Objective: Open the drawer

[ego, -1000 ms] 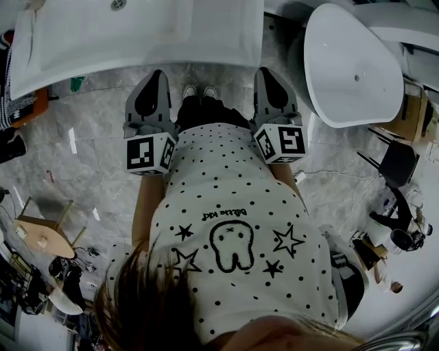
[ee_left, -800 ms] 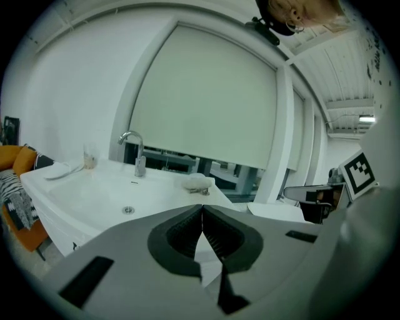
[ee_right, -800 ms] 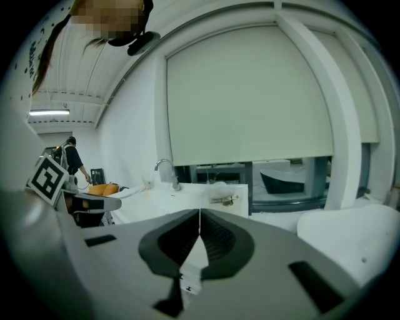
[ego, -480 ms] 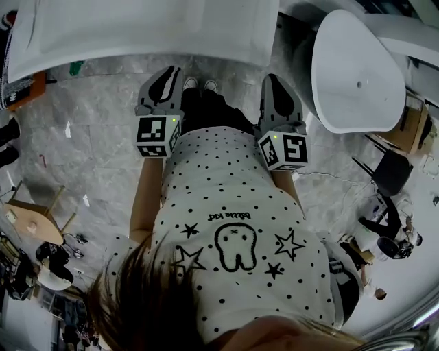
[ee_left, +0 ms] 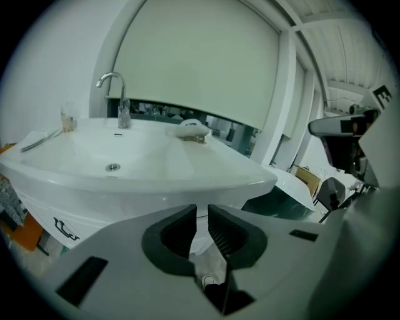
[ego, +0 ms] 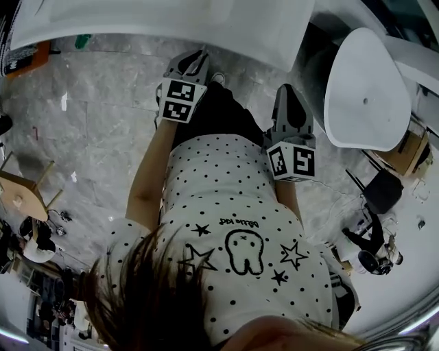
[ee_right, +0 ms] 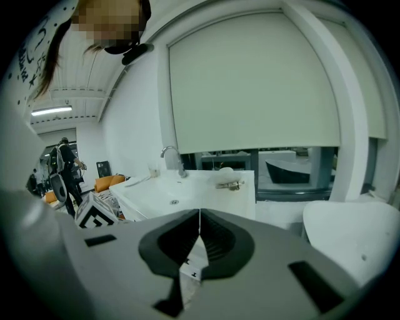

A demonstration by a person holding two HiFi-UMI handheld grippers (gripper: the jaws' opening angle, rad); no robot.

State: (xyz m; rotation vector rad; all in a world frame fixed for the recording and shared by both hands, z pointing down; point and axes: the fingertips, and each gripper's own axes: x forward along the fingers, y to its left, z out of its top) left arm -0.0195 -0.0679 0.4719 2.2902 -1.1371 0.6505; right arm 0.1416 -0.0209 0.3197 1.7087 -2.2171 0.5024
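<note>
A white sink vanity [ego: 171, 17] stands in front of me, with a curved tap [ee_left: 119, 100] on the basin [ee_left: 125, 162]. Below the basin rim is the white cabinet front [ee_left: 94, 212]; I cannot make out a drawer handle. My left gripper [ego: 199, 55] reaches down and forward to the vanity's front edge. Its jaws [ee_left: 202, 212] are opening, a narrow gap shows between the ribbed pads, and nothing is in it. My right gripper [ego: 289, 92] hangs further back beside my hip, jaws [ee_right: 199, 215] shut on nothing.
A white freestanding tub [ego: 367, 89] stands at the right, close to the right gripper. My shoes [ego: 218, 79] are at the vanity's foot. An orange item [ego: 27, 58] lies left of the vanity, a wooden stool [ego: 20, 195] at far left, a dark chair [ego: 381, 192] at right.
The left gripper has dropped and moved forward to the vanity's front edge, and its jaws have parted. The right gripper has sunk a little and stayed shut.
</note>
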